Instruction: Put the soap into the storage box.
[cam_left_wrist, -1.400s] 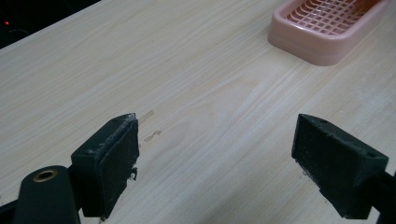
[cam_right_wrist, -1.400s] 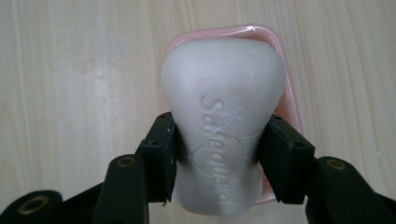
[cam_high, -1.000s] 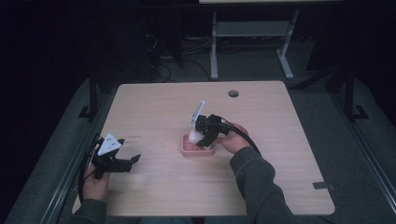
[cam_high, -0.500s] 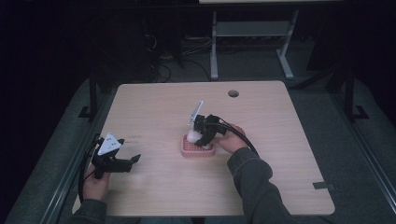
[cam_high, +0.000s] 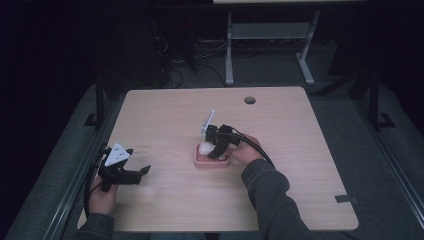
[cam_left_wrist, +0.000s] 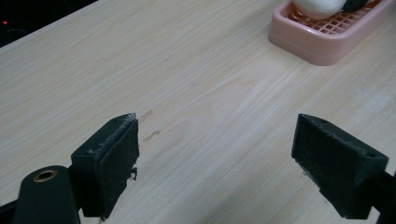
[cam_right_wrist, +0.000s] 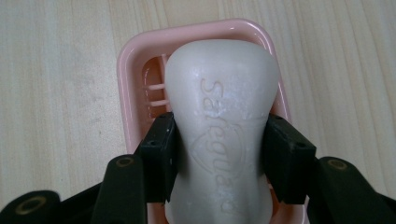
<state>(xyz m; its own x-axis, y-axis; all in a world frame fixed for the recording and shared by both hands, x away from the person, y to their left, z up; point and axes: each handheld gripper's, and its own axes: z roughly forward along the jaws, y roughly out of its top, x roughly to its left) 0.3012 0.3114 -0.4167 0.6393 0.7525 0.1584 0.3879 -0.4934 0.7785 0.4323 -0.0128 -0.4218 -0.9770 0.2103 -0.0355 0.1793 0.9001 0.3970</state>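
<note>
At mid-table, the right gripper (cam_right_wrist: 218, 158) pinches a white soap bar (cam_right_wrist: 223, 116) by its long sides, jaws pressed against it, over a pink dish (cam_high: 212, 160). The soap sits within the dish's rim, above its slatted floor; whether it touches the slats cannot be told. Near the table's (cam_high: 300, 150) left edge, toward the front corner, the left gripper (cam_left_wrist: 215, 163) hangs low over bare wood, jaws spread wide, well apart from the dish.

Soap (cam_right_wrist: 219, 121) over dish (cam_right_wrist: 128, 93), mid-table (cam_high: 310, 165)
</note>
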